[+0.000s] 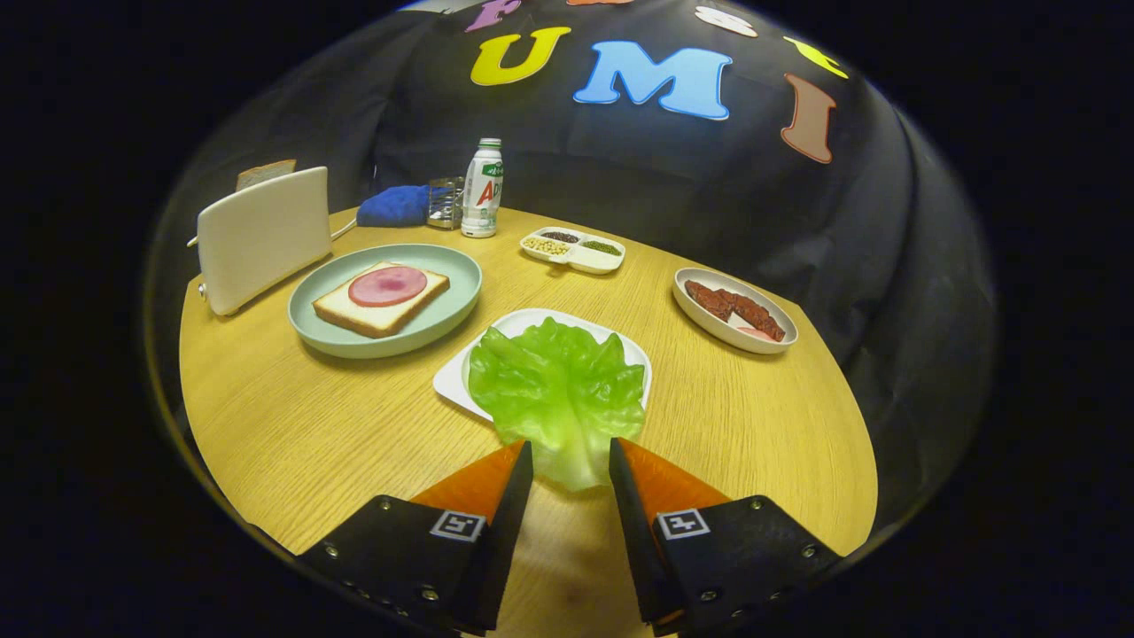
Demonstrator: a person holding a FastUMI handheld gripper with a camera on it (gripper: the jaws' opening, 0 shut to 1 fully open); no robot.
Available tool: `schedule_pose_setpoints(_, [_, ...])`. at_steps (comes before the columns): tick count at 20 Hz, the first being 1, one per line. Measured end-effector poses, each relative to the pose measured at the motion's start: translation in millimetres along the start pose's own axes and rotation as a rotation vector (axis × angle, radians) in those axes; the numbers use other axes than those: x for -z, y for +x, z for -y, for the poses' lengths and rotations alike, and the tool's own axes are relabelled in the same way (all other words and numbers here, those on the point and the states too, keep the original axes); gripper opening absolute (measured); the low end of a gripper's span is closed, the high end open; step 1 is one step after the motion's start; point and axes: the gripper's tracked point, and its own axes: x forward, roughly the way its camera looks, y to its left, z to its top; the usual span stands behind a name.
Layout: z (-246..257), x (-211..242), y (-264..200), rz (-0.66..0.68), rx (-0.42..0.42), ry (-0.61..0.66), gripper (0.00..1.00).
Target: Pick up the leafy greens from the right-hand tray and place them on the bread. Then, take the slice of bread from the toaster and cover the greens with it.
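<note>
Your gripper [570,454] stands narrowly parted, the leafy greens' [556,388] stem end between its fingers, contact unclear.

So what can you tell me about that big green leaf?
The lettuce leaf is bright green, ruffled and glossy, and looks like plastic. It lies flat on a white tray on the wooden table, its pale stem end hanging over the tray's near edge between the gripper fingers, which stand open around it, not visibly pressing.

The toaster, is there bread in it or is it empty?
There is bread in it. A slice of bread sticks up behind the top of the toaster, left of the green plate. The gripper is open around the lettuce.
</note>
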Motion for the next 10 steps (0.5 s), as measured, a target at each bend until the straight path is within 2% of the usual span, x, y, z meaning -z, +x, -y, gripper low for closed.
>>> schedule_pose_setpoints(1, [1.2,1.2,6.6,0.001,-0.005,0.014,0.55])
schedule_pose_setpoints(2, [3.0,-6.9,-3.3,0.021,-0.008,0.042,0.22])
schedule_pose_setpoints(3, [1.1,-5.8,-3.0,0.023,-0.026,0.064,0.11])
schedule_pose_setpoints(5, [4.5,-17.3,-14.9,0.087,-0.033,0.115,0.08])
schedule_pose_setpoints(6, [7.7,-19.2,-13.9,0.099,-0.027,0.117,0.00])
schedule_pose_setpoints(10, [13.1,-40.4,-33.4,0.169,-0.022,0.159,0.00])
